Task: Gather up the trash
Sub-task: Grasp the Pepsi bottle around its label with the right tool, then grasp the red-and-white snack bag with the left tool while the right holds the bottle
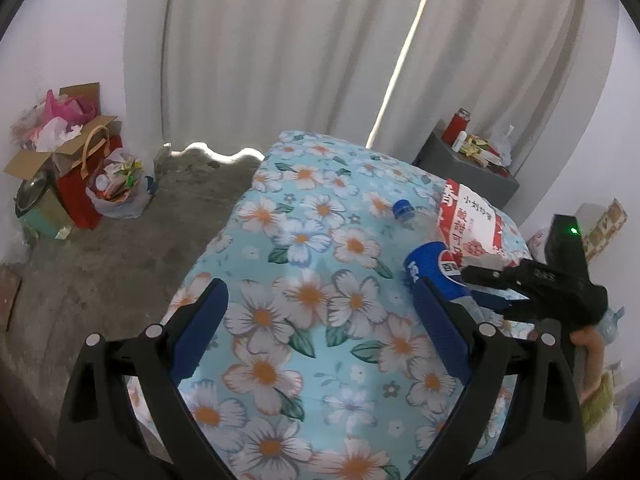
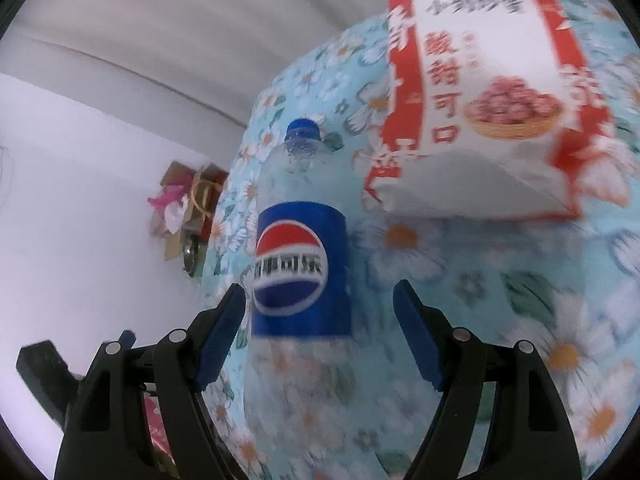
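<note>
Reaching stage of trash collection, judged. Floral bedspread (image 1: 304,320) bearing snack bag (image 2: 492,92), just beside empty Pepsi bottle (image 2: 300,272). Right gripper (image 2: 320,336) apart, straddling bottle, not pressing. Left gripper (image 1: 320,328) apart, empty. Next, probably: closing squarely on label.

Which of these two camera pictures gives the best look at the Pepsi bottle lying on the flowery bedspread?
The right wrist view. There the Pepsi bottle fills the middle, blue cap to clear body, logo facing the camera, between the open right gripper fingers. In the left wrist view the bottle is small, partly hidden behind a finger and the other gripper.
</note>
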Demonstrator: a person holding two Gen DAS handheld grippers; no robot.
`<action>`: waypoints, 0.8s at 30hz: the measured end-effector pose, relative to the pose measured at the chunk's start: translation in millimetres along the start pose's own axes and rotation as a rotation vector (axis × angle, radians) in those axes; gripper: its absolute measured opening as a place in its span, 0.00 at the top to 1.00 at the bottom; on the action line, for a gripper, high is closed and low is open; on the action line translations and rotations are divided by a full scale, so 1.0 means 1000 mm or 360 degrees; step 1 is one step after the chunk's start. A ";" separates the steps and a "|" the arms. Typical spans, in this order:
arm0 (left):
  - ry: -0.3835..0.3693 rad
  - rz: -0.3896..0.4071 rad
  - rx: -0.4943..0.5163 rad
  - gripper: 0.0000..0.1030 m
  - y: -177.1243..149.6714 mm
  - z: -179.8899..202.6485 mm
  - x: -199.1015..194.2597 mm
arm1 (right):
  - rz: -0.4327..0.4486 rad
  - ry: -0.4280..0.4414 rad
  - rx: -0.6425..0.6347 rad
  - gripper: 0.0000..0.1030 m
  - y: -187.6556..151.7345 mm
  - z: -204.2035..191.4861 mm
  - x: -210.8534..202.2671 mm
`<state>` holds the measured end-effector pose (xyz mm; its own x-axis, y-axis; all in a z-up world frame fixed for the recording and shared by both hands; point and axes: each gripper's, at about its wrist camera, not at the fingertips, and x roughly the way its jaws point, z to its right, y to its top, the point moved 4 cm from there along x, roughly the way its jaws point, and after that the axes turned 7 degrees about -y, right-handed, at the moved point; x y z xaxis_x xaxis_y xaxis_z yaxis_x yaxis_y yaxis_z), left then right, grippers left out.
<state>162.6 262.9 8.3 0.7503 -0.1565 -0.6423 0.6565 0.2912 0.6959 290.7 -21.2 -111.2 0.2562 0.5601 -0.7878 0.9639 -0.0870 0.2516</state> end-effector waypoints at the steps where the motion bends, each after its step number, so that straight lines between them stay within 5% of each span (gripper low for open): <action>1: 0.0004 0.0000 -0.0004 0.13 0.001 -0.002 0.000 | -0.0023 0.0002 -0.0022 0.28 0.001 -0.004 0.005; 4: 0.0007 -0.0002 -0.0023 0.13 0.002 -0.007 0.002 | -0.0101 -0.0041 -0.0095 0.29 0.005 -0.013 0.021; 7: -0.0002 -0.0007 -0.0030 0.13 0.002 -0.007 0.004 | -0.0174 -0.0038 -0.0129 0.43 0.005 -0.016 0.033; 12: -0.0005 -0.0026 -0.0009 0.13 0.000 -0.004 0.009 | -0.0133 0.0042 -0.0164 0.45 -0.011 -0.019 0.016; 24: -0.0163 -0.0150 0.0098 0.13 0.005 0.049 0.063 | 0.0132 0.0153 0.0033 0.46 -0.114 0.068 -0.117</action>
<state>216.8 208.1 -13.2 0.6872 -0.2770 -0.6716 0.7255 0.2126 0.6546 156.2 -132.6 -86.2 0.3280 0.6266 -0.7070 0.9412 -0.1529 0.3011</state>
